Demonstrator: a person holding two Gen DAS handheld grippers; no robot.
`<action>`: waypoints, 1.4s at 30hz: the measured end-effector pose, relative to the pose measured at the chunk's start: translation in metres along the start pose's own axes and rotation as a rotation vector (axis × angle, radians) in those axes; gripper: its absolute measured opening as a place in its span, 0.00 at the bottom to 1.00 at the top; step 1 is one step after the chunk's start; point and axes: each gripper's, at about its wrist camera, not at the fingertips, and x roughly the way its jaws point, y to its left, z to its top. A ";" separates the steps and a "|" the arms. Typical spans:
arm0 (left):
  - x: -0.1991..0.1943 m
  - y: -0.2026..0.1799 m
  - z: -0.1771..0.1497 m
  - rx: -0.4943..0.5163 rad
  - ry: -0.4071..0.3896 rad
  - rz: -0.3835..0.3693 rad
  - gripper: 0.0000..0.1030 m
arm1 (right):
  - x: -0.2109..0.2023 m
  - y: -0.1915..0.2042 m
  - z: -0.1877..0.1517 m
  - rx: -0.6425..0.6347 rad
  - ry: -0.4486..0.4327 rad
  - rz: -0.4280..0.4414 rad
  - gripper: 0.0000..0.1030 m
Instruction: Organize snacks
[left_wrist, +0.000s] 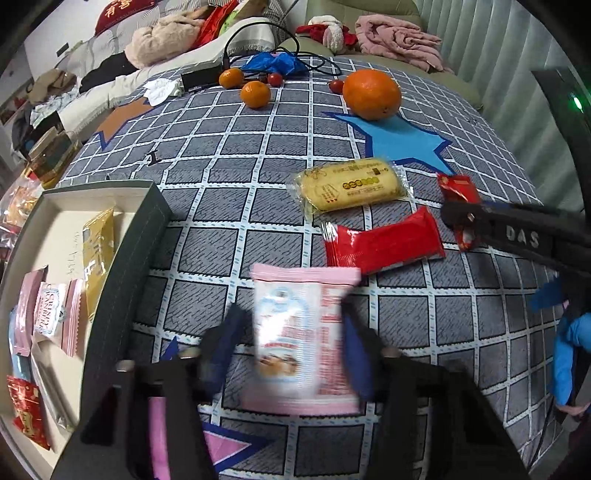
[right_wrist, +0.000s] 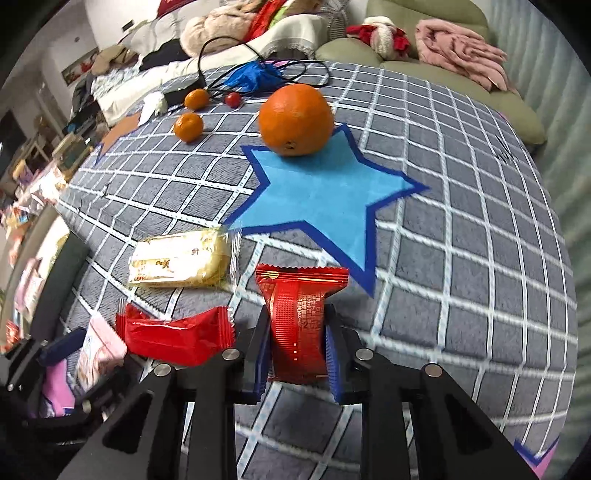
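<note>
The left hand-held gripper (left_wrist: 295, 339) clamps a blurred pink snack packet (left_wrist: 303, 332), apparently lifted off the table (left_wrist: 221, 221). Only its view shows the box (left_wrist: 147, 236) of snacks at left. The right hand-held gripper (right_wrist: 297, 347) pinches a small red packet (right_wrist: 297, 321).

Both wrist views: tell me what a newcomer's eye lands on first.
The big orange on the blue star, far side of the checked cloth. Nearer, the right gripper has its jaws shut on a red packet, while the left gripper clamps a pink packet beside the box.
</note>
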 end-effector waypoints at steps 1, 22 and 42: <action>-0.001 0.002 -0.002 -0.004 0.005 -0.008 0.44 | -0.003 -0.002 -0.007 0.012 0.001 -0.007 0.26; -0.037 0.004 -0.081 0.082 -0.050 -0.010 0.82 | -0.084 0.004 -0.163 0.113 0.007 -0.032 0.91; -0.024 -0.003 -0.080 0.107 -0.150 -0.039 1.00 | -0.060 0.015 -0.163 0.045 -0.152 -0.130 1.00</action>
